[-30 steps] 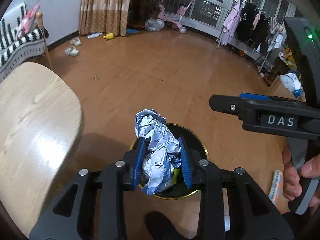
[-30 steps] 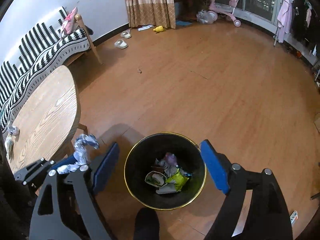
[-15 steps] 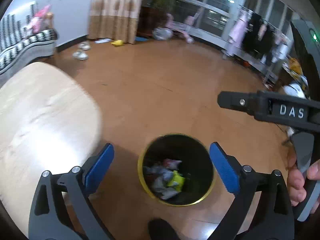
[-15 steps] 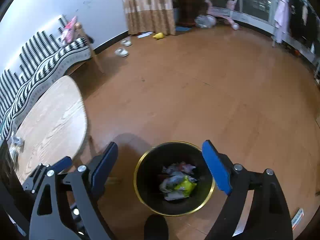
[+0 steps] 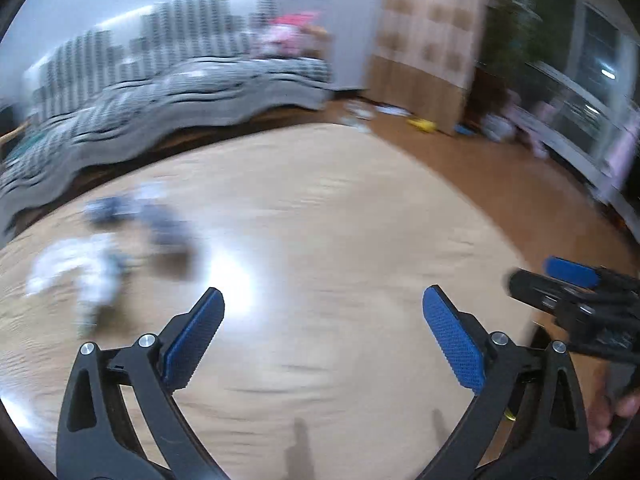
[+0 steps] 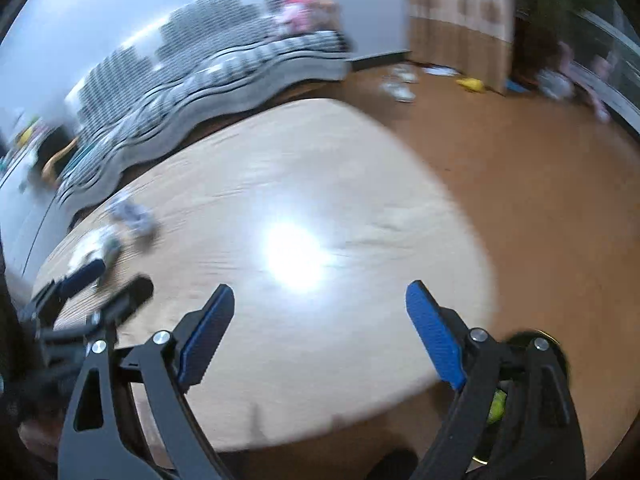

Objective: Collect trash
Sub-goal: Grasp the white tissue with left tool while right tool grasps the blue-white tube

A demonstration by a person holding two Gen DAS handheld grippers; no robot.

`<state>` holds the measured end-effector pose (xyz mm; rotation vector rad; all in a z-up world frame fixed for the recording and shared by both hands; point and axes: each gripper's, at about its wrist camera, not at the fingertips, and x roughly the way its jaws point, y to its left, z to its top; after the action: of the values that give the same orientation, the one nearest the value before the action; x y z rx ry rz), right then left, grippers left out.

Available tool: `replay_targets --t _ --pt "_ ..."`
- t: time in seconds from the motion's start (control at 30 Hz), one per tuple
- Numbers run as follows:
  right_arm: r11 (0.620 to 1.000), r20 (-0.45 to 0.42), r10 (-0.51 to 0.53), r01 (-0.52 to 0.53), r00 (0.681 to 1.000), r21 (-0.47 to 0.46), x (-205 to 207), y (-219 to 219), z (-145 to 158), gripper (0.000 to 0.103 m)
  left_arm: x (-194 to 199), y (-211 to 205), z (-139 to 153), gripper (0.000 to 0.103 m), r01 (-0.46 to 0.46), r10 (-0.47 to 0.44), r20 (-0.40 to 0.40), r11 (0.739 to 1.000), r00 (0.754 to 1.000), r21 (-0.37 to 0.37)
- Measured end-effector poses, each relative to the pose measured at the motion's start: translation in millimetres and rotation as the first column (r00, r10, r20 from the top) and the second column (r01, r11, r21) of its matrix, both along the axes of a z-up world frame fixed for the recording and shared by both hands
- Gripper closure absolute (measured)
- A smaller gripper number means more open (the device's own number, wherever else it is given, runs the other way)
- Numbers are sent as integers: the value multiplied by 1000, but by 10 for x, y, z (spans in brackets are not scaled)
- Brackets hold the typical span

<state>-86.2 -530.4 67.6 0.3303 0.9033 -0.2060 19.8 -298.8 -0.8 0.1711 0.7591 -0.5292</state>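
Note:
Both views are blurred by motion. My left gripper (image 5: 323,334) is open and empty above the light wooden table (image 5: 340,240). Crumpled paper scraps, a white one (image 5: 76,268) and a bluish one (image 5: 160,224), lie on the table to the far left of it. My right gripper (image 6: 320,332) is open and empty over the table's near edge. The scraps show in the right wrist view (image 6: 132,220) at far left. The black bin with a gold rim (image 6: 532,380) is mostly hidden behind my right finger.
A striped sofa (image 5: 160,92) runs behind the table. Brown wood floor (image 6: 540,184) lies to the right, with slippers (image 6: 398,84), a yellow toy (image 6: 472,84) and a curtain (image 6: 460,8) at the back. The right gripper shows at the right edge of the left wrist view (image 5: 576,292).
The left gripper opened and dropped the crumpled paper into the bin. Both grippers then swung left from the bin to over the table.

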Motion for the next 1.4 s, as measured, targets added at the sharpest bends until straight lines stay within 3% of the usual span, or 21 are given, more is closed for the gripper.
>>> replay_targets --t 0.1,0.23,0.4,0.43,0.5,0.57,0.63,0.8,0.9,1.03,1.2,1.3,1.37,1.4 --pt "995 0 104 -104 995 -5 371 575 -7 18 391 641 -44 7 -133 130 51 990 990 50" --pt "981 -23 192 -192 981 -7 722 1148 -108 18 833 1155 -173 7 -233 232 21 971 972 56" --pt "974 -50 228 -228 972 5 1044 1494 -264 18 1146 1307 -319 7 -237 237 -30 971 971 14" --pt "973 -54 231 -231 972 9 1100 1547 -295 18 1194 1301 -343 12 -233 233 -35 972 972 13" --pt "973 -58 232 -232 971 12 1164 1613 -331 18 1235 1235 -402 30 -210 210 -66 978 975 10" --pt "971 -58 240 -240 969 16 1192 1656 -362 18 1350 1245 -519 78 -181 181 -134 983 974 10" --pt "967 -57 254 -254 965 20 1264 1725 -398 18 1366 1319 -532 95 -192 189 -170 981 967 1" --pt "953 -50 301 -299 952 46 1448 1946 -457 18 1241 1758 -139 98 -240 220 -150 962 964 -133" --pt "942 -57 333 -329 941 70 1595 2135 -528 18 1137 2024 8 98 -282 259 -144 943 955 -174" --pt "935 -76 350 -344 934 87 1822 2452 -666 18 1027 2275 79 98 -330 311 -128 928 942 -171" --pt "939 -96 342 -335 935 79 2044 2792 -815 22 991 2424 34 98 -339 329 -99 934 939 -113" --pt "937 -117 339 -346 933 -43 2088 2967 -866 38 990 2502 -10 98 -343 335 -100 935 937 -85" --pt "928 -120 351 -362 929 -91 2072 3018 -870 80 991 2527 -24 98 -339 331 -101 938 938 -77" --pt "927 -118 360 -369 926 -71 2058 2995 -865 81 993 2541 -19 98 -339 331 -102 937 938 -78"
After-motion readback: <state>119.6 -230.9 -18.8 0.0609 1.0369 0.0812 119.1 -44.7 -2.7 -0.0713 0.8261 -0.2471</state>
